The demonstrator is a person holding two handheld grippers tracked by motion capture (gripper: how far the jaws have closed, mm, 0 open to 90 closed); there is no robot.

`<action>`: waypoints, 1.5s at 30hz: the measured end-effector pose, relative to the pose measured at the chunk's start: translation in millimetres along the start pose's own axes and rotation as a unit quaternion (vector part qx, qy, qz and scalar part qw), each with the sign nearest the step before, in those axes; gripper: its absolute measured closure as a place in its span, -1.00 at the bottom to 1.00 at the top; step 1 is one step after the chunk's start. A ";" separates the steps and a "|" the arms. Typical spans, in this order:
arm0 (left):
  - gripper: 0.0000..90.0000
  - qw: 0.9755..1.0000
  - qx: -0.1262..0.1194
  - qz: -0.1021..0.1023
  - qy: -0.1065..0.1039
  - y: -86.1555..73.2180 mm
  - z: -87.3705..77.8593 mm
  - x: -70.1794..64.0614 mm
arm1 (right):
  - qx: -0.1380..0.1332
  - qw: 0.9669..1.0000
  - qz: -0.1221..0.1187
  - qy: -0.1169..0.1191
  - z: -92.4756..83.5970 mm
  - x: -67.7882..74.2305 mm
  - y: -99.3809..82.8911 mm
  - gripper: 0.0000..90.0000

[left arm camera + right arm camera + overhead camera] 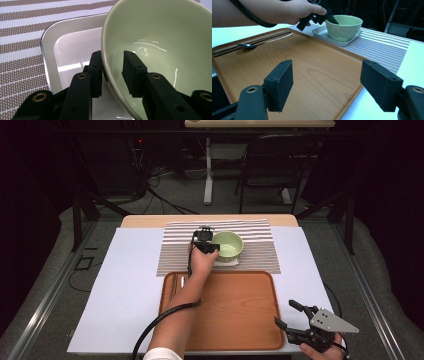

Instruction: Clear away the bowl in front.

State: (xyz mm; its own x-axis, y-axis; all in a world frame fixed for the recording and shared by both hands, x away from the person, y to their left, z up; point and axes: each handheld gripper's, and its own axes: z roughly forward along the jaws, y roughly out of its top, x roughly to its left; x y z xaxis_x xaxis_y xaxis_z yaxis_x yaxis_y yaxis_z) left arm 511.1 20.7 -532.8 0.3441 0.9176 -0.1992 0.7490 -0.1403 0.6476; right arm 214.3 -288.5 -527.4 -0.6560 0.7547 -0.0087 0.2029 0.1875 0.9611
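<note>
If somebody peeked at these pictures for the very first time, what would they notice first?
Probably the pale green bowl on its white square dish, on the striped mat at the far side of the table. The left gripper has one jaw inside the bowl's rim and one outside. Nearer, a big wooden tray carries a spoon at its left edge, while the right gripper hangs open beside it.

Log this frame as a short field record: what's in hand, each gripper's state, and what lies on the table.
work in hand: left gripper astride the rim of the green bowl, one jaw inside, one outside
bowl's seat: white square dish on a striped mat
right gripper: open, holding nothing, above the wooden tray
on the tray: spoon, chopsticks
</note>
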 end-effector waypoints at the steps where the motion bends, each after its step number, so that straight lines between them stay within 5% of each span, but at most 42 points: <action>1: 0.56 1.000 -0.001 0.000 0.000 0.0 0.0 0.1 | 0.000 1.000 0.000 0.000 0.0 0.1 0.0 -0.42; 10: 0.76 1.000 -0.021 -0.006 0.014 -0.5 -0.8 -0.4 | 0.000 1.000 0.000 0.002 0.0 -0.1 0.0 -0.42; 18: 0.82 0.999 -0.037 -0.033 0.008 -1.9 -0.6 0.8 | -0.002 1.000 0.000 0.003 -0.7 -0.1 0.1 -0.42; 36: 0.83 0.996 -0.028 -0.078 -0.025 0.6 -8.3 6.5 | 0.000 1.000 -0.002 0.005 -0.6 0.2 0.1 -0.42; 45: 0.83 0.997 -0.026 -0.072 -0.030 4.3 -13.9 2.9 | 0.001 1.000 0.000 0.005 -0.2 0.3 -0.1 -0.42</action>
State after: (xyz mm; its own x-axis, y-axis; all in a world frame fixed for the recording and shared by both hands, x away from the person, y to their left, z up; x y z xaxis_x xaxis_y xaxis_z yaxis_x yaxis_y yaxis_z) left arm 507.4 27.9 -520.4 0.2702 0.9024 -0.3357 0.7628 0.0121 0.6466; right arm 214.0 -288.4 -527.4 -0.6637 0.7480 -0.0059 0.2045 0.1891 0.9604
